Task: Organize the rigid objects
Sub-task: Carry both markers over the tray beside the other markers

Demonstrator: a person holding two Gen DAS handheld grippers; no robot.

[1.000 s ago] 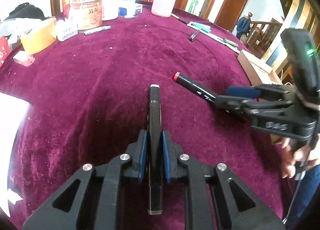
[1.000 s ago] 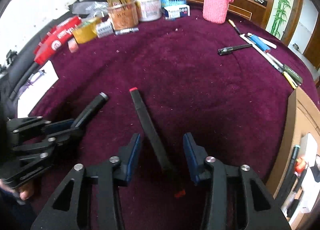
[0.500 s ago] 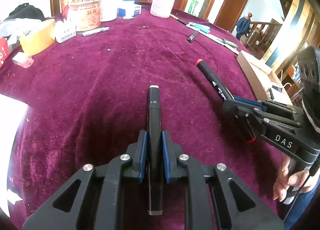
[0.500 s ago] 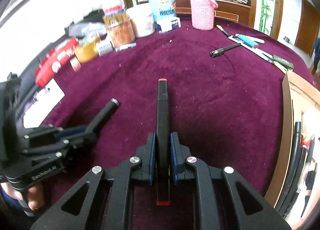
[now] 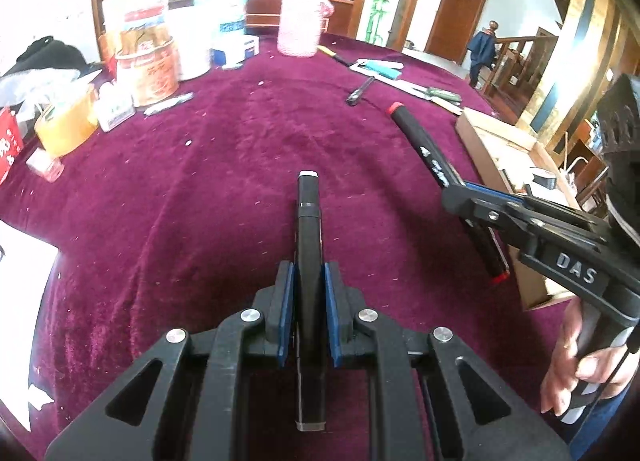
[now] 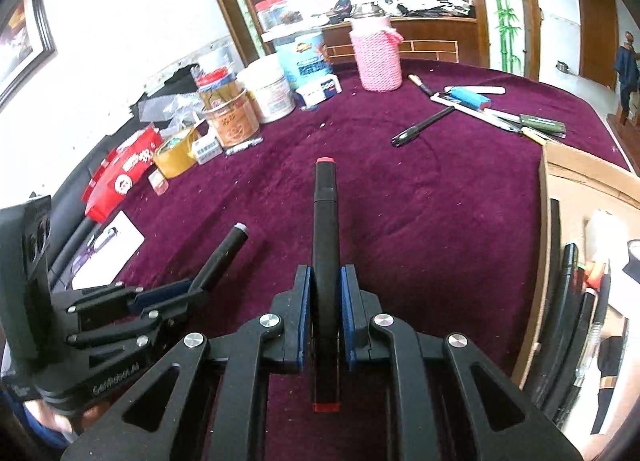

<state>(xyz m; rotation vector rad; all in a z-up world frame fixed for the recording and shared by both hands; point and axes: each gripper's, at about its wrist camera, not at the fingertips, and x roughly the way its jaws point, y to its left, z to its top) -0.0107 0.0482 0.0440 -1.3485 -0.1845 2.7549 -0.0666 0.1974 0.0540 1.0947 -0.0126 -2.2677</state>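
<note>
Nearby: black pen (image 6: 424, 125) | pink knitted holder (image 6: 379, 55) | cardboard box (image 6: 580, 173) rightward

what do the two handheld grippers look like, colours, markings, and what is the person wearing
Both are black plastic linkage grippers with silver pivot bolts and blue pads on the fingers. The left gripper has cut-out triangular arms. The right gripper carries raised grey letters DAS on its side and a tall black camera housing above. The hand wraps a black and white handle; dark blue clothing shows below it.

Two black markers (image 5: 307, 245) (image 6: 326, 245), two tongs (image 5: 308, 301) (image 6: 325, 309), one pink knitted holder (image 6: 378, 55), one wooden box (image 6: 580, 181).
</note>
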